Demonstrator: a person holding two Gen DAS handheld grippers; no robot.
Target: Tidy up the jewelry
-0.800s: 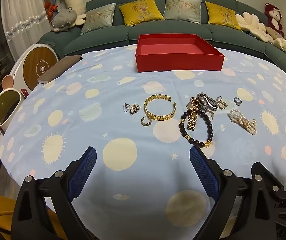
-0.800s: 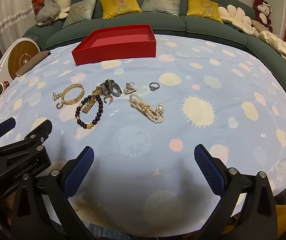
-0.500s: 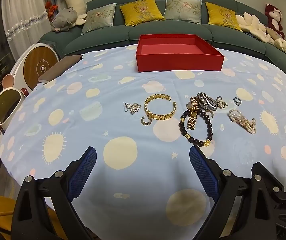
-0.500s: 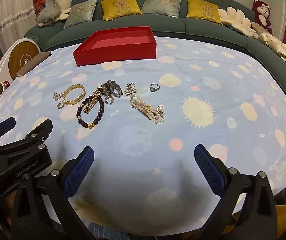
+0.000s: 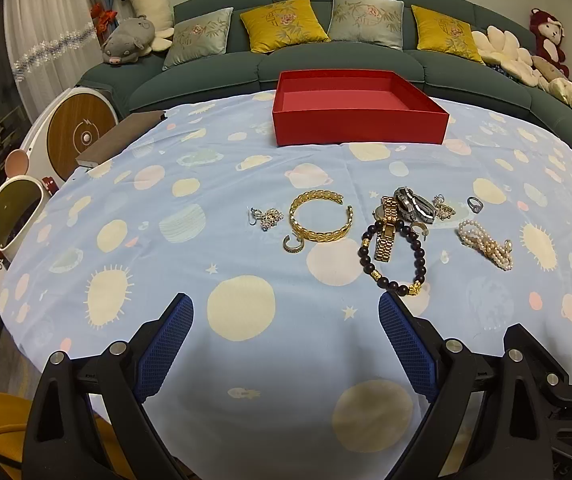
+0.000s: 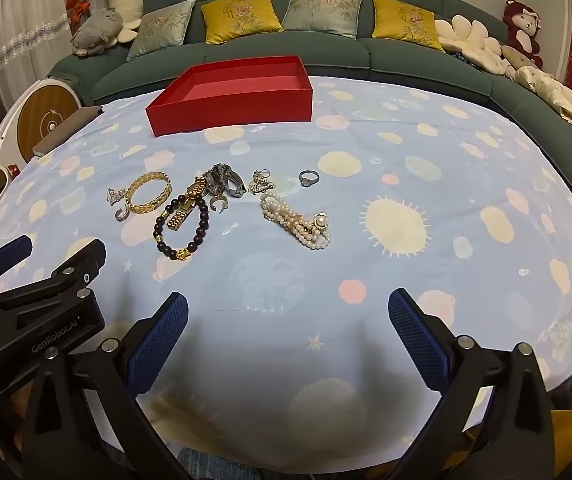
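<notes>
Living room, green sofa at 12 o'clock behind a table under a blue planet-print cloth (image 5: 245, 360). Jewelry lay mid-table; empty red box (image 5: 358, 128) sat beyond it at 12. Left gripper (image 5: 286, 344) and right gripper (image 6: 288, 336) both hovered at the near edge, jaws wide apart, holding nothing. My call: start with outliers, one piece per grip, clamp across the narrow side. Pearl bracelet (image 6: 298, 220) ran 10-to-4 in the right view; gold watch (image 5: 386, 232) roughly 12-to-6 in the left view, over the bead bracelet (image 5: 396, 260).
</notes>
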